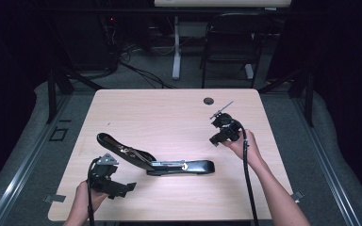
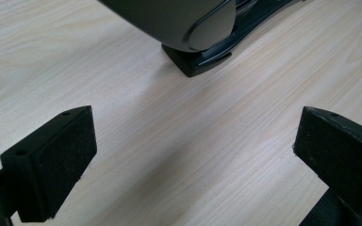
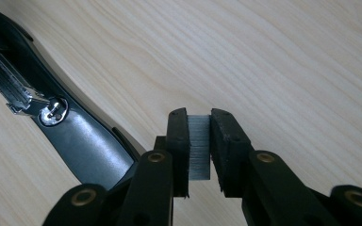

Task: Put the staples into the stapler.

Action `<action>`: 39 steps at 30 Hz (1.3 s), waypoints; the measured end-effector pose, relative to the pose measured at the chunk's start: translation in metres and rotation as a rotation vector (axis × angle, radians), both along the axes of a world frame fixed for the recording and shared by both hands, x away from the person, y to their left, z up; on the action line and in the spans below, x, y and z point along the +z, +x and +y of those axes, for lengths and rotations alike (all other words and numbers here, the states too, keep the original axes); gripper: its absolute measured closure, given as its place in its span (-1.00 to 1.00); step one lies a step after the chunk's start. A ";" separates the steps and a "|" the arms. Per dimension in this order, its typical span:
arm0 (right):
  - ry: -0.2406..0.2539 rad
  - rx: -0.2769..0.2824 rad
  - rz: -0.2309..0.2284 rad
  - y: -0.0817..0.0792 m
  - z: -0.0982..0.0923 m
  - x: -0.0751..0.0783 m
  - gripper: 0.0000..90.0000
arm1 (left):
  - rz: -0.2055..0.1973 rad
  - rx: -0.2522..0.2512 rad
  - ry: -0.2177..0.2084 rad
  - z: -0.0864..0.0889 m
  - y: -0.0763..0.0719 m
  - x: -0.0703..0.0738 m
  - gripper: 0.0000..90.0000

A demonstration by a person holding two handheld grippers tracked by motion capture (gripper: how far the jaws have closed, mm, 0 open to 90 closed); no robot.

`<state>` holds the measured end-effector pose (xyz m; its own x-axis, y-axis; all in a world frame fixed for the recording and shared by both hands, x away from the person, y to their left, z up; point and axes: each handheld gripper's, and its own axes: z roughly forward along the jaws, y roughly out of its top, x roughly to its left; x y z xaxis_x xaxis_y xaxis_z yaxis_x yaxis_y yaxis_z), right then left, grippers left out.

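Right gripper [image 3: 199,150] clamps thin grey strip of metal staples [image 3: 199,147], brittle & light, so grip flat sides gently; left gripper [image 2: 193,160] gapes empty by opened black stapler [image 1: 156,160].

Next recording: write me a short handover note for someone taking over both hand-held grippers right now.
Left hand-held gripper: open, holding nothing, hovering low over the table at its near left, aimed at one end of the stapler.
Right hand-held gripper: shut on a strip of staples, held above the table at the right.
Stapler: mid-table, swung open, its staple channel exposed.
Done: stapler opened, staples picked up.
Left: probably steady the stapler with the left, lay the strip into the channel, close the top.
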<state>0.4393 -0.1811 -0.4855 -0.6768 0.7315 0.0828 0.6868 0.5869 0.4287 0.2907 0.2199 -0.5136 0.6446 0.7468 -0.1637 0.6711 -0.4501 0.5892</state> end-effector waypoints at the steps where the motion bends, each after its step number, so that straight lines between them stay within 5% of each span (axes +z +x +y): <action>1: 0.014 0.002 0.000 0.000 0.001 0.000 0.74 | 0.000 0.003 -0.002 0.000 0.000 0.000 -1.00; 9: 0.055 0.038 0.008 -0.004 0.010 -0.001 0.74 | -0.001 0.004 0.001 0.000 0.001 0.000 -1.00; 39: 0.077 0.203 0.003 -0.018 0.044 0.003 0.74 | -0.009 0.026 -0.019 0.002 0.003 0.001 -1.00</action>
